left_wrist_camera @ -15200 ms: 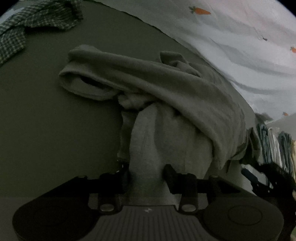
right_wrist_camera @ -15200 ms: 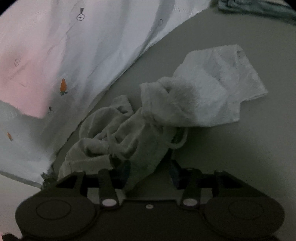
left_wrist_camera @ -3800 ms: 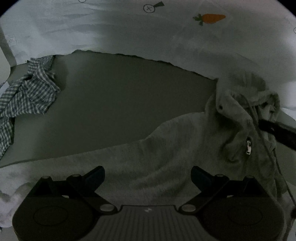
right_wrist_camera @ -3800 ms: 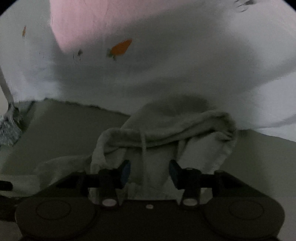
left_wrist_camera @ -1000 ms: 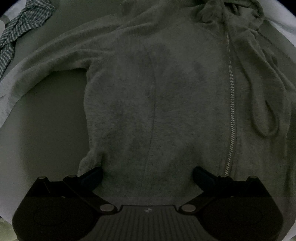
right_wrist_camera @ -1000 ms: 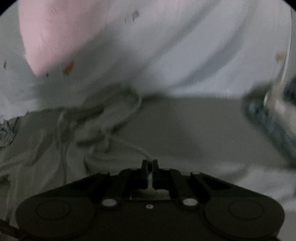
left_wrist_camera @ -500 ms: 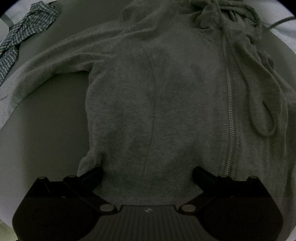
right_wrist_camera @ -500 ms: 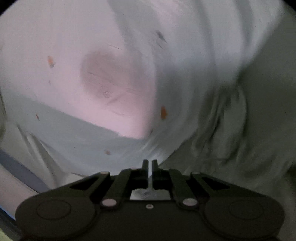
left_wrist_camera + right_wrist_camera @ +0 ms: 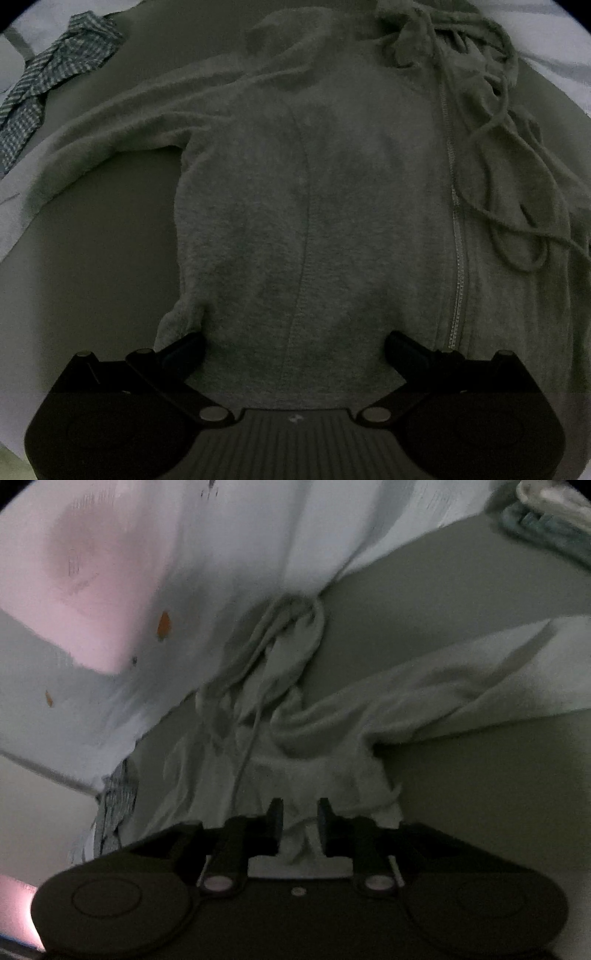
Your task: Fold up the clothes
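Observation:
A grey zip hoodie [image 9: 332, 206] lies spread flat, front up, on a dark grey surface, with its zipper [image 9: 456, 229] and loose drawstring [image 9: 517, 221] to the right. My left gripper [image 9: 295, 343] hangs open wide over the hoodie's lower hem, pointing steeply down, and grips nothing. In the right wrist view the hoodie [image 9: 332, 768] lies bunched, one sleeve [image 9: 461, 686] running right and the hood [image 9: 280, 638] beyond. My right gripper [image 9: 300, 821] has its jaws a little apart and opening. A fold of the hoodie's edge shows in the gap.
A checked shirt [image 9: 48, 85] lies crumpled at the far left of the surface. White bedding with small carrot prints [image 9: 184, 554] borders the far side. A stack of folded clothes [image 9: 546, 528] sits at the upper right of the right wrist view.
The right gripper's jaws went from shut to slightly apart. Its view rolled and dropped from the bedding onto the hoodie. The left gripper stayed open and shifted slightly over the hem.

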Motion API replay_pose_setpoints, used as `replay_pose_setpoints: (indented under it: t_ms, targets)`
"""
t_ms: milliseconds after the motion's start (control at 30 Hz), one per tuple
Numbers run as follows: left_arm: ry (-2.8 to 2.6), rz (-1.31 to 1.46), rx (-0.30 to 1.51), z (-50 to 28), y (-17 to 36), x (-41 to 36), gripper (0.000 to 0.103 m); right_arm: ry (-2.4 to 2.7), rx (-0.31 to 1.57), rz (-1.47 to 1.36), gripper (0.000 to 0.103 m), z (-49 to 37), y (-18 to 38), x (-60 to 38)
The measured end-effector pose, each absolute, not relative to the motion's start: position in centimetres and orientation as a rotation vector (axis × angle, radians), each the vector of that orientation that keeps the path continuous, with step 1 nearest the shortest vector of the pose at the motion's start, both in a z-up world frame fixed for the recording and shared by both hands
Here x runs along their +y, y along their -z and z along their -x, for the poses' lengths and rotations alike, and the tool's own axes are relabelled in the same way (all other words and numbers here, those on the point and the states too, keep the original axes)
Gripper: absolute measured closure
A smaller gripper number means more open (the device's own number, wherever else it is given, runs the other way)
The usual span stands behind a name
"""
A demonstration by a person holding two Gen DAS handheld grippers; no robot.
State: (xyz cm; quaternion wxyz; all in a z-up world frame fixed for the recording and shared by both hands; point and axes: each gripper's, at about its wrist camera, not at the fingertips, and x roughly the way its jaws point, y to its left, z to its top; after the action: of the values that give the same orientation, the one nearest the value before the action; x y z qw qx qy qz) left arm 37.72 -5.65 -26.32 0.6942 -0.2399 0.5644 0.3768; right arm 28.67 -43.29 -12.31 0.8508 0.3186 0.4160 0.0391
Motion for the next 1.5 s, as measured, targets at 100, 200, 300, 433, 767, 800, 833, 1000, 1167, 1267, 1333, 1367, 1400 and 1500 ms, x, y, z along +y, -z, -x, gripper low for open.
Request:
replay_pose_setpoints:
  t_ms: [100,200,300,433,767,800,833,1000,1167,1267,1333,1367,1400,1500]
  targets:
    - [-0.852,0.518,1.226,-37.3,26.4,-6.5,0.000,-0.005,0.837,-0.624,0.060,-28.1,11.9,-44.6]
    - [-0.859,0.490,1.192,-37.0,26.6,-7.4,0.000,0.092,0.808,-0.574,0.051,-26.2,11.7,-46.8]
    - [-0.873,0.452,1.150,-35.9,26.5,-7.7,0.000,0.186,0.788,-0.566,0.043,-24.0,12.4,-49.6]
    - [-0.900,0.406,1.067,-37.0,26.8,-7.4,0.000,0.340,0.746,-0.597,0.040,-20.5,13.9,-54.3]
    - [-0.946,0.300,0.864,-35.6,27.0,-9.2,0.000,0.730,0.637,-0.469,0.037,-16.4,17.5,-64.6]
    - [-0.948,0.290,0.848,-35.4,27.0,-9.5,0.000,0.745,0.643,-0.468,0.037,-16.3,18.0,-65.7]
    - [-0.949,0.279,0.831,-35.3,27.2,-9.8,0.000,0.749,0.640,-0.477,0.037,-16.3,18.4,-66.5]
    - [-0.905,0.214,0.788,-34.8,27.8,-10.0,0.000,0.772,0.603,-0.500,0.030,-16.7,19.4,-69.6]
    - [-0.907,0.214,0.789,-35.1,27.8,-9.9,0.000,0.820,0.581,-0.518,0.029,-17.5,20.1,-72.0]
    - [-0.907,0.217,0.795,-35.3,27.8,-9.7,0.000,0.827,0.531,-0.617,0.038,-17.2,20.0,-73.3]
    - [-0.911,0.226,0.801,-35.6,27.8,-9.5,0.000,0.777,0.510,-0.725,0.080,-16.8,19.9,-74.1]
    - [-0.911,0.228,0.804,-35.7,27.8,-9.5,0.000,0.783,0.501,-0.744,0.084,-16.5,19.6,-74.2]
    - [-0.913,0.229,0.806,-35.7,27.8,-9.5,0.000,0.792,0.491,-0.761,0.092,-16.2,19.4,-74.2]
    - [-0.915,0.229,0.808,-35.7,27.8,-9.6,0.000,0.840,0.448,-0.753,0.093,-14.2,17.3,-73.0]
